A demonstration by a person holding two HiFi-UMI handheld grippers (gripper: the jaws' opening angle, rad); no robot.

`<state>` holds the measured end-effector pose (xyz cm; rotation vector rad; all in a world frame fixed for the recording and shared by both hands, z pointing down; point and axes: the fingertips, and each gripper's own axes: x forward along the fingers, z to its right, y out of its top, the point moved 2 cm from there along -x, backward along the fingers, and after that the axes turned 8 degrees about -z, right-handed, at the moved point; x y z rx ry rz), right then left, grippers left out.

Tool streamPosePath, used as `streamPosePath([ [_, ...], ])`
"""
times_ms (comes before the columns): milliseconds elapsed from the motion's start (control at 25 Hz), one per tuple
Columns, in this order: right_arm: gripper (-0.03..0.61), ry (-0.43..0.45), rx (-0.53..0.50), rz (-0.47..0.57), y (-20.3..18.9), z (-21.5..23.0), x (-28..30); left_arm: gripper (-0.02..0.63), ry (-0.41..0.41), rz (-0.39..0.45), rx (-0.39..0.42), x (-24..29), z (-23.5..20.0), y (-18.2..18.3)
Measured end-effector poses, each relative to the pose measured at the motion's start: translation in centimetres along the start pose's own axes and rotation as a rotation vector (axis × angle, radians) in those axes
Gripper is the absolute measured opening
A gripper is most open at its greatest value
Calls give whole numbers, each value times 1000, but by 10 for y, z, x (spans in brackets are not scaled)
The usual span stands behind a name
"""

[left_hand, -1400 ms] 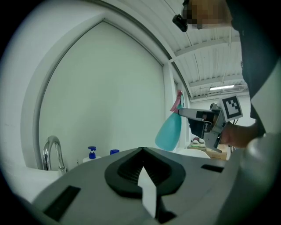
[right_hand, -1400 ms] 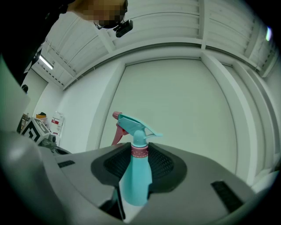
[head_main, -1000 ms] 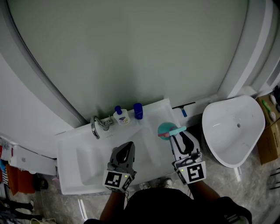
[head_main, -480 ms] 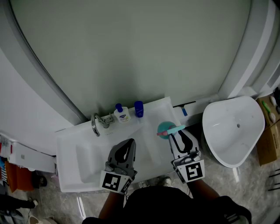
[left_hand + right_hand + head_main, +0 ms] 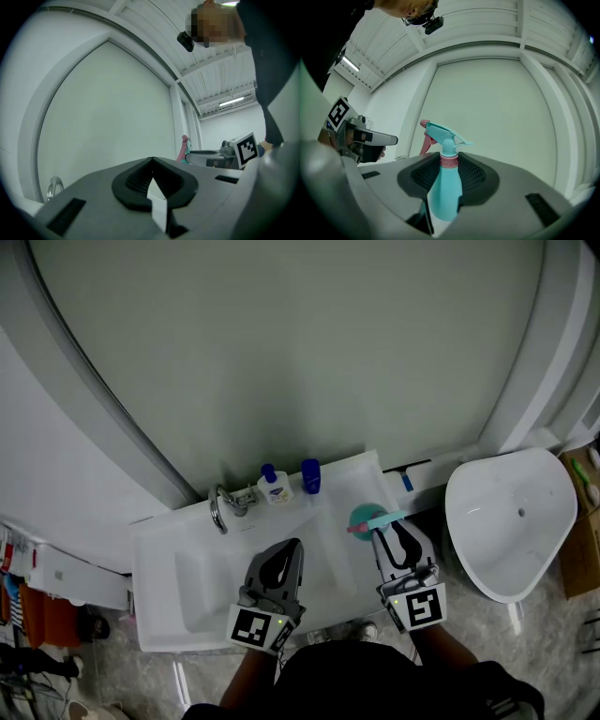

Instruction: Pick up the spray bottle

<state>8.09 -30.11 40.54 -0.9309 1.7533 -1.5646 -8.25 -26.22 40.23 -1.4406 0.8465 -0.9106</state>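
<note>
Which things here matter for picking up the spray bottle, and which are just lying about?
Job in hand:
spray bottle, held upright in the right tongs.

Lying about:
soap bottle, blue cup, tap, sink; left tongs, shut and empty.

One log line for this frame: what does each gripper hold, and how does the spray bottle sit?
right gripper: shut on spray bottle | bottle: upright between jaws | left gripper: shut, empty, above sink
</note>
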Motion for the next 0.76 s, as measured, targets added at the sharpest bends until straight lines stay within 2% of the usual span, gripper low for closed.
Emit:
streamPosePath([
  [160,121,-3,7,15,-1,-4,4,-8,4,-1,18,-1,-5,-3],
  [760,121,10,11,-3,-8,-10,14,-8,4,-9,-13,-1,-13,-11],
])
